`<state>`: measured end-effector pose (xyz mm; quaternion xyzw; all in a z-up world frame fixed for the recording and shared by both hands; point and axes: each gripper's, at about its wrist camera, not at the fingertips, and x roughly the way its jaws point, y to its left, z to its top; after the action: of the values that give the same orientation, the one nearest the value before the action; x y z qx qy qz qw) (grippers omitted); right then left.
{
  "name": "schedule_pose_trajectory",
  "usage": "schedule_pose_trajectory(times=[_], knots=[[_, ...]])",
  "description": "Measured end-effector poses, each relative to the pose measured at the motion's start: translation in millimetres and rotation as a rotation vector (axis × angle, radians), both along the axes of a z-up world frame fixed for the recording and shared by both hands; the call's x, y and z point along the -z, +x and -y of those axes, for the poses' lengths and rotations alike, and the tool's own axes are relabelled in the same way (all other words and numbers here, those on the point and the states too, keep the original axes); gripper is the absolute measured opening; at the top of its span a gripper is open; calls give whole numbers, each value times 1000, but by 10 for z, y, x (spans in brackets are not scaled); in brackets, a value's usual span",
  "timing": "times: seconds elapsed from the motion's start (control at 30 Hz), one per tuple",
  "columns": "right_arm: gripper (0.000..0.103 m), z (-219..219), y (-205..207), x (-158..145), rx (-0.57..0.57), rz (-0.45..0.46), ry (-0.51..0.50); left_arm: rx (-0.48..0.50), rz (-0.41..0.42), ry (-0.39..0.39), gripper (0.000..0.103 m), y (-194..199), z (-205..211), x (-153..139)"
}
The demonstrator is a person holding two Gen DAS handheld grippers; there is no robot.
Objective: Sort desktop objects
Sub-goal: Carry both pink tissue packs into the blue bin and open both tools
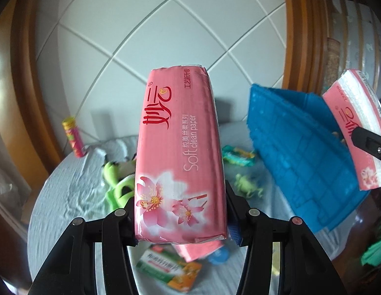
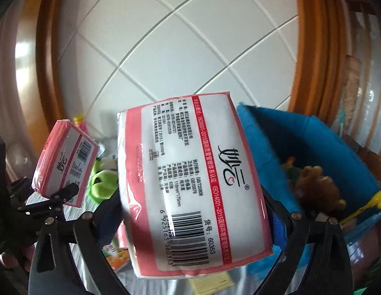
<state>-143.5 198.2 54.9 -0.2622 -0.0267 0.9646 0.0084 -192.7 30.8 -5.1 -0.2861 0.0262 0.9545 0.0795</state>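
Table (image 1: 67, 196) under pale rumpled cloth, strewn with small things. Blue fabric bin (image 1: 296, 152) at the far right, open-topped, holding a brown plush toy (image 2: 315, 186) and a yellow trinket. Left gripper (image 1: 180, 211) raised above the cloth and pitched somewhat downward, black fingers (image 1: 119, 218) clenched on either long side of a pink tissue pack (image 1: 180, 152), flower-printed face toward the camera, well clear of the table. Right gripper (image 2: 193, 211) likewise lifted and tipped down, just beside the bin's near wall, fingers (image 2: 288, 218) clamped on a second tissue pack (image 2: 190, 179), barcode face up, held in the air. Each pack visible in the other camera: the second at the right edge of the left view, the first at the left of the right view. Below on the cloth: green frog slippers (image 1: 119, 182), a green-and-orange carton (image 1: 170, 268), a green wipes packet (image 1: 237, 157), a small green frog figure (image 1: 247, 184), a red-and-yellow tube (image 1: 73, 135) standing at the far left edge.
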Motion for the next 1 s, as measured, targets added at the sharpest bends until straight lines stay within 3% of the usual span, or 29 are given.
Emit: schedule_pose_trajectory(times=[0.3,0.43,0.57,0.7,0.9,1.0], knots=[[98,-1858,103,-201,127,-56,43,103,-89,43,52,-31,-1901,-571],[98,-2609,49,-182,163,-18,56,163,-60,32,52,-99,-2768,-665],[98,-3118,-38,12,163,42,40,216,29,-9,52,-160,-3350,-468],[98,-3469,-122,324,158,90,-3,221,115,-40,52,-267,-3643,-182],[98,-3706,-168,425,147,122,-21,196,139,-55,53,-290,-3745,-50],[98,-3742,-192,397,142,118,-24,184,107,-65,68,-259,-3790,-102]])
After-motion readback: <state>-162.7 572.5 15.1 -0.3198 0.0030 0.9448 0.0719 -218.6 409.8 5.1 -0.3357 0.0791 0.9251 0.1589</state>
